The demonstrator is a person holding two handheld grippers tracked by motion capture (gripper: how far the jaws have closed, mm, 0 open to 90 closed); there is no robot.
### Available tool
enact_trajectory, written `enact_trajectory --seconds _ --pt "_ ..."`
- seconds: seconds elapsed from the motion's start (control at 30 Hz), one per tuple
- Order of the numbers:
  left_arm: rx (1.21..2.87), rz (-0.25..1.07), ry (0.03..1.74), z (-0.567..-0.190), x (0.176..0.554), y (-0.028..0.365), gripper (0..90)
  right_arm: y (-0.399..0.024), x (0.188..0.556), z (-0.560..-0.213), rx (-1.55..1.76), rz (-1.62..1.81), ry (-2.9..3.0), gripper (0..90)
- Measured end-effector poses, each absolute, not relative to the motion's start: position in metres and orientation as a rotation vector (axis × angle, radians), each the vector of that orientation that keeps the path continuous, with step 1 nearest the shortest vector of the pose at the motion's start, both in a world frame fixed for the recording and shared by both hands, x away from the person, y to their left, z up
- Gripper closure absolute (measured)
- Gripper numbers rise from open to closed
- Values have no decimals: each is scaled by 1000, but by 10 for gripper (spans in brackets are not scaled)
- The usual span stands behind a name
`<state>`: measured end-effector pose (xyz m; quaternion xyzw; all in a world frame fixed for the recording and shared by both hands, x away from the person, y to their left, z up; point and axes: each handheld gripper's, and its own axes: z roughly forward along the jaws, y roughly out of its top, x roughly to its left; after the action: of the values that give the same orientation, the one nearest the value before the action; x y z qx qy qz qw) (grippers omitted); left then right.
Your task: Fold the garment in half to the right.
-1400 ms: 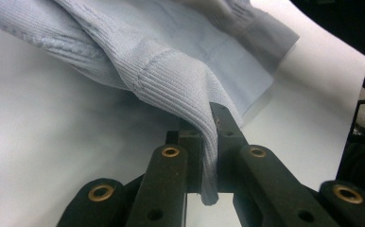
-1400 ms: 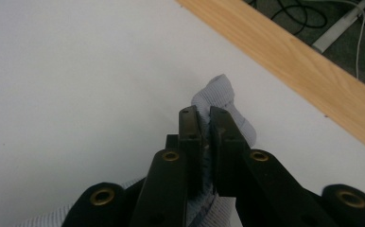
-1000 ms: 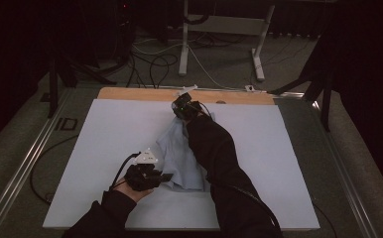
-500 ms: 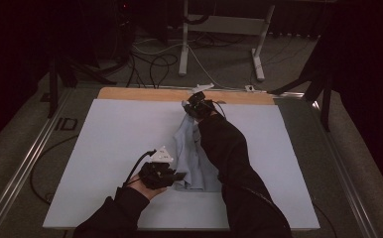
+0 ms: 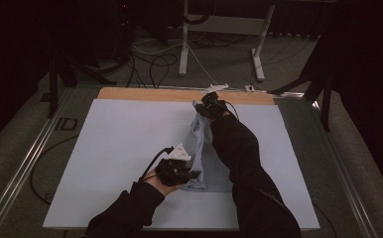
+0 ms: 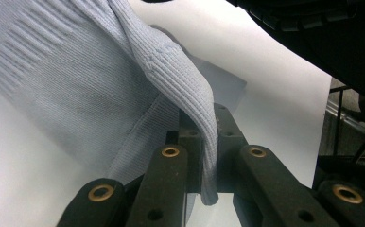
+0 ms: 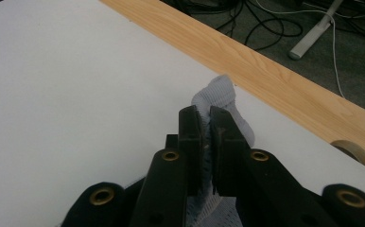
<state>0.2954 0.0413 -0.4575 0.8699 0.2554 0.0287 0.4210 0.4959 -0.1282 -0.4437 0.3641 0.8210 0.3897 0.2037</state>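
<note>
A light blue knitted garment lies stretched in a long strip on the white table top, running from near the front to the far edge. My left gripper is shut on its near end; in the left gripper view the ribbed cloth is pinched between the black jaws and rises away from them. My right gripper is shut on the far end, close to the wooden strip. In the right gripper view a bunch of cloth pokes out past the closed fingertips.
Beyond the wooden strip the floor holds cables and a white stand's legs. A roll of tape lies at the table's far edge. Metal rails run along both sides. Both sleeved forearms cross the table's front half.
Both grippers have moved right with the garment. The right one has gone farther toward the wooden strip, and the cloth is drawn out longer and narrower between them.
</note>
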Motion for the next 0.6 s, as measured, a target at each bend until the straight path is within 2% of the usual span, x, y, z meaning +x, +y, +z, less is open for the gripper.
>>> enact_trajectory --seconds 0.6 --pt "2227 51 626 -475 304 -4 862 -161 499 -465 1059 1097 2296 846"
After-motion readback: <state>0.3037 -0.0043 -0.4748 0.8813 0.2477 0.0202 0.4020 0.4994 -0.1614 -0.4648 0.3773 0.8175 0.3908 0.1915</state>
